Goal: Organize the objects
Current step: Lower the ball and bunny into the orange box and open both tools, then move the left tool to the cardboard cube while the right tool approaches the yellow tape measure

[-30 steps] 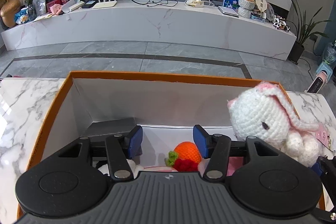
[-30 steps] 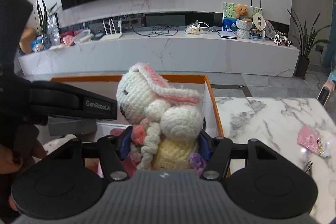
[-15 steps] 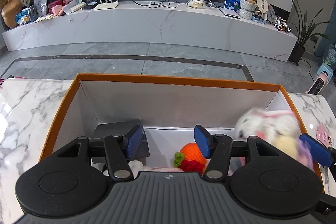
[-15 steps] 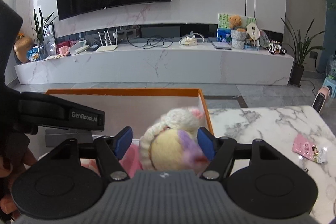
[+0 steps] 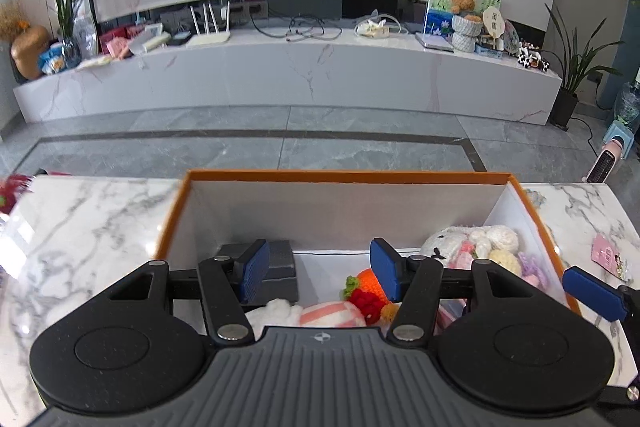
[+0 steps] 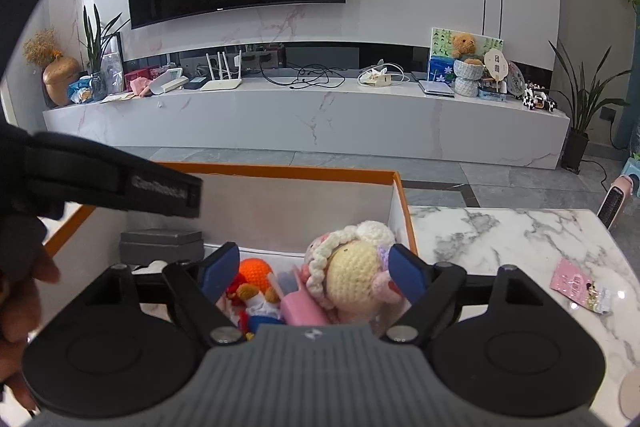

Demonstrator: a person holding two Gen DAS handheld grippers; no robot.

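Note:
An orange-rimmed box [image 5: 340,175] [image 6: 280,171] with white walls stands on the marble table. A crocheted white rabbit [image 5: 470,247] [image 6: 352,271] lies inside at the box's right end. My right gripper [image 6: 314,273] hovers just above it, jaws opening, pads off the rabbit. Over the middle of the box my left gripper [image 5: 320,275] is open with nothing between its fingers. Below it lie an orange crocheted toy [image 5: 370,281] [image 6: 256,271], a pink-striped ball [image 5: 332,314] and a grey case [image 5: 280,269] [image 6: 162,247].
A pink packet [image 6: 578,285] [image 5: 608,255] lies on the marble table [image 6: 520,239] right of the box. A hand [image 6: 20,291] holds the left gripper at the left edge. Beyond the table are grey floor and a long white TV bench.
The right gripper lowered the rabbit from above the box's right wall into the box and spread its jaws off it. The left gripper rose a little and drew back.

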